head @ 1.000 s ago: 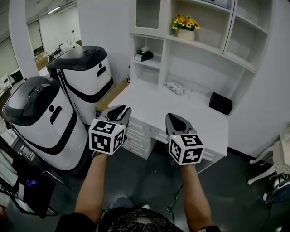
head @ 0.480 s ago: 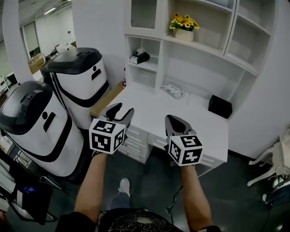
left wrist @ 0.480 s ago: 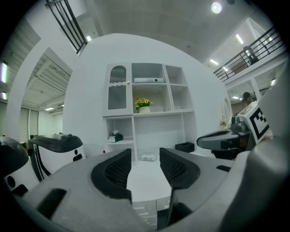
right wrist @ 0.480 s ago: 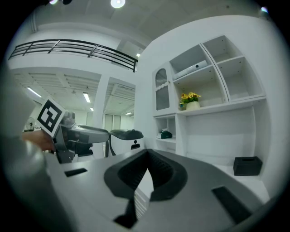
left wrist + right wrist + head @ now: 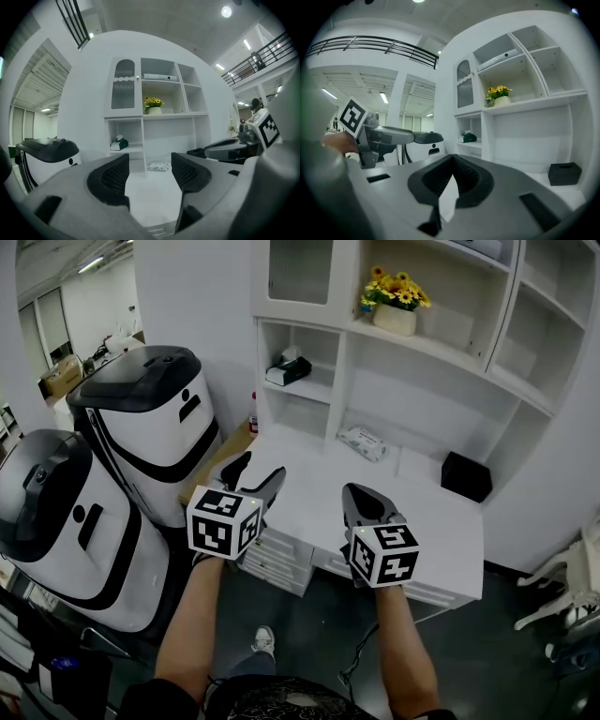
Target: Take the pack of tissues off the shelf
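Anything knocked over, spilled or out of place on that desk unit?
Nothing stands out. The tissue pack sits flat in its cubby, the flower pot is upright on its shelf, and the soft packet and black box lie on the desk with no spill.

Reads as a large robotics lab or test hall, with a mock home-study corner set up inside. Shown by a white shelf unit point(image 5: 342, 362) over a white worktop point(image 5: 356, 486) with drawers point(image 5: 278, 554) and potted yellow flowers point(image 5: 397, 292). Two big white-and-black machines point(image 5: 155, 418) parked right beside it on a dark floor point(image 5: 469, 634). Strip lights point(image 5: 384, 97) and a railed upper gallery point(image 5: 370, 44) under a high ceiling.
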`<state>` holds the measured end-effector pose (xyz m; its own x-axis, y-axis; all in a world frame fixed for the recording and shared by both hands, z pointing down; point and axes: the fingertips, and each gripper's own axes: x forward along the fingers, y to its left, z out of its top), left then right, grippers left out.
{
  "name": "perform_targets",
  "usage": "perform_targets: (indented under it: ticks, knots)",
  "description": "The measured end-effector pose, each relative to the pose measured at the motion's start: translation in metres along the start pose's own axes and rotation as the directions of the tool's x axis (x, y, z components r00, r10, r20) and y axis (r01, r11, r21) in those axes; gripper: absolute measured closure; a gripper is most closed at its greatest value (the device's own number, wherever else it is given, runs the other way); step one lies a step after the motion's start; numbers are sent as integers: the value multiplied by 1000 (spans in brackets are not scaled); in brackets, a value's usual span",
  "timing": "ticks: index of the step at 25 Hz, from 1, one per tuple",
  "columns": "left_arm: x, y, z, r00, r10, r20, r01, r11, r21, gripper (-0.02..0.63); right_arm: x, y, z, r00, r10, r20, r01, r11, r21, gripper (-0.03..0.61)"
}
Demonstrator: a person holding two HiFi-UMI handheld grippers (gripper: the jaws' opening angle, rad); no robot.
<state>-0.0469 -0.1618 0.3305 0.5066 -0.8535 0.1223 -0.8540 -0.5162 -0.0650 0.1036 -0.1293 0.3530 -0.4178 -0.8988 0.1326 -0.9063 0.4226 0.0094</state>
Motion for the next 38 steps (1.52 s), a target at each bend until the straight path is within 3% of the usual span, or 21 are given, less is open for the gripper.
perform_targets:
  ticks: [7, 18, 28, 38]
  knots:
    - [54, 47, 6, 998, -62, -15, 62, 998, 4, 304, 63, -13, 18, 999, -46, -3, 46, 999, 12, 574]
    - [118, 103, 12, 984, -175, -43, 178, 981, 74, 304, 138, -21, 41, 994, -112, -10, 112, 994, 7, 574]
    - [160, 136, 19, 975, -216, -58, 221, 969, 111, 304, 178, -28, 55, 989, -149, 12, 149, 989, 16, 574]
    - [217, 153, 35, 966, -242, -86, 256, 944, 208, 304, 214, -51, 62, 988, -150, 26, 149, 989, 10, 574]
